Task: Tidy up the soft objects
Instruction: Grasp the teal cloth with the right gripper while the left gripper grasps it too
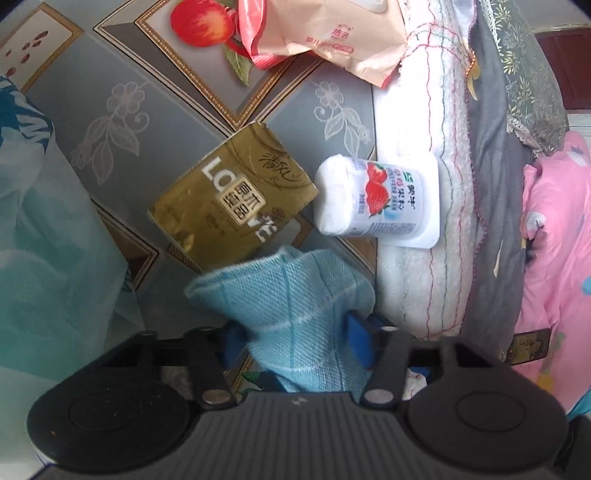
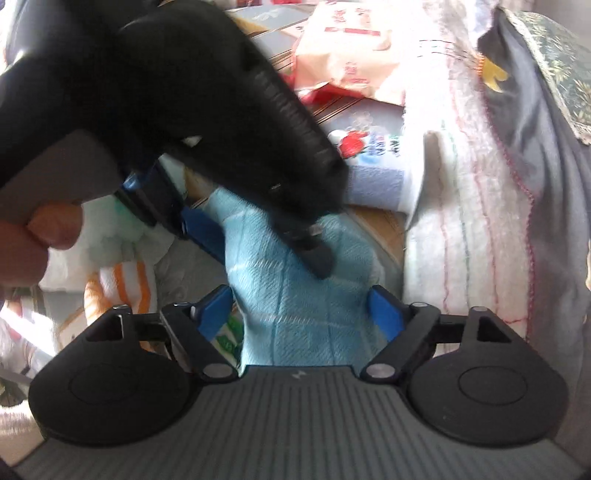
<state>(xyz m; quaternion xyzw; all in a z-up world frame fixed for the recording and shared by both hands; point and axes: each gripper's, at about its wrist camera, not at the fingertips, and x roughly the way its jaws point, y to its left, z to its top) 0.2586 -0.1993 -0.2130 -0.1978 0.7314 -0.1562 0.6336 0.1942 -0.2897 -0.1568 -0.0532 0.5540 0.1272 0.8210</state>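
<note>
A light blue woven cloth (image 1: 291, 291) hangs bunched between the blue pads of my left gripper (image 1: 295, 341), which is shut on it above the patterned table (image 1: 166, 92). In the right wrist view the same blue cloth (image 2: 295, 343) runs down between the pads of my right gripper (image 2: 299, 314), which stands open around it without pinching. My left gripper (image 2: 258, 242) shows there as a black body reaching in from the upper left, one blue pad (image 2: 201, 230) on the cloth's upper edge. A person's hand (image 2: 33, 240) holds its handle.
A gold tissue pack (image 1: 232, 199) and a white strawberry-print pack (image 1: 380, 199) lie just beyond the cloth. A peach pack (image 1: 332, 33) is farther back. Folded white (image 1: 417, 258), grey (image 1: 495, 221) and pink (image 1: 554, 240) fabrics line the right. A pale teal bag (image 1: 44, 240) lies left, an orange-striped cloth (image 2: 122, 284) below.
</note>
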